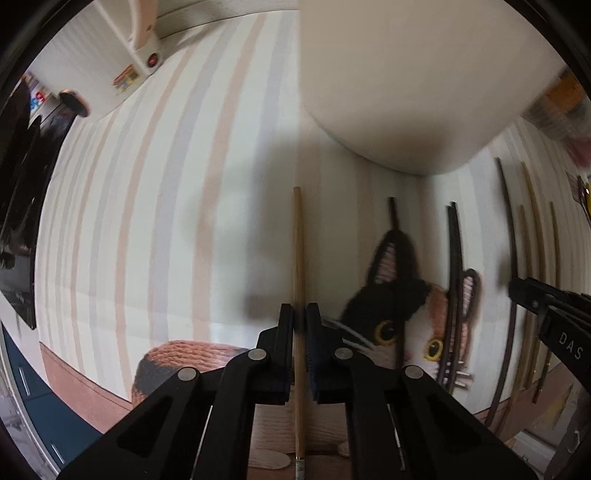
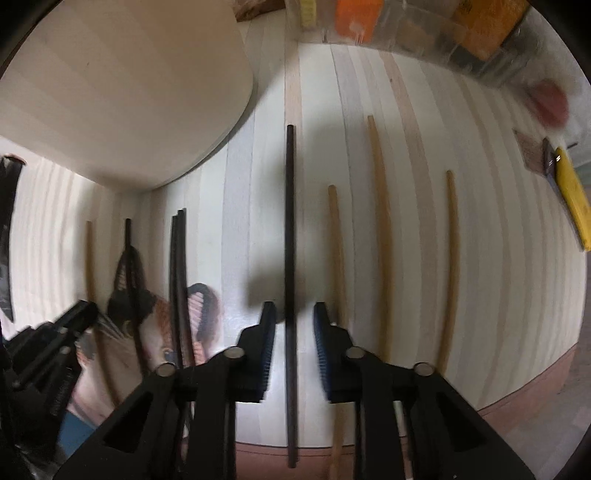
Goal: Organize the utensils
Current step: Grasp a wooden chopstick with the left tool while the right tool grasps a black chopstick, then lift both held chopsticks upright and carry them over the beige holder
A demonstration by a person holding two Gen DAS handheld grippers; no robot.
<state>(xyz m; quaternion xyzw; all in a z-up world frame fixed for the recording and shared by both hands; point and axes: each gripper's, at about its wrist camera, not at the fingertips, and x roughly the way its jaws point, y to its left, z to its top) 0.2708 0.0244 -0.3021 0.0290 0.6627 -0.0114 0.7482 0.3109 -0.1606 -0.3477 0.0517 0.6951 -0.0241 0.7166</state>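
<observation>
Both grippers point down at a striped mat (image 1: 166, 221) strewn with chopsticks. My left gripper (image 1: 299, 317) is shut on a light wooden chopstick (image 1: 298, 240), which runs straight up between its pads. In the right wrist view, a dark chopstick (image 2: 290, 221) lies between the pads of my right gripper (image 2: 293, 317), with a gap on each side, so the jaws are open. Several light chopsticks (image 2: 382, 240) lie to its right and dark ones (image 2: 179, 277) to its left. The right gripper's body (image 1: 546, 310) shows at the left wrist view's right edge.
A cream container (image 1: 406, 92) stands just beyond both grippers. A cat picture (image 1: 399, 317) on the mat lies under some dark chopsticks (image 1: 454, 288). A clear box with orange items (image 2: 424, 29) sits at the back, and a yellow object (image 2: 572, 199) at the right.
</observation>
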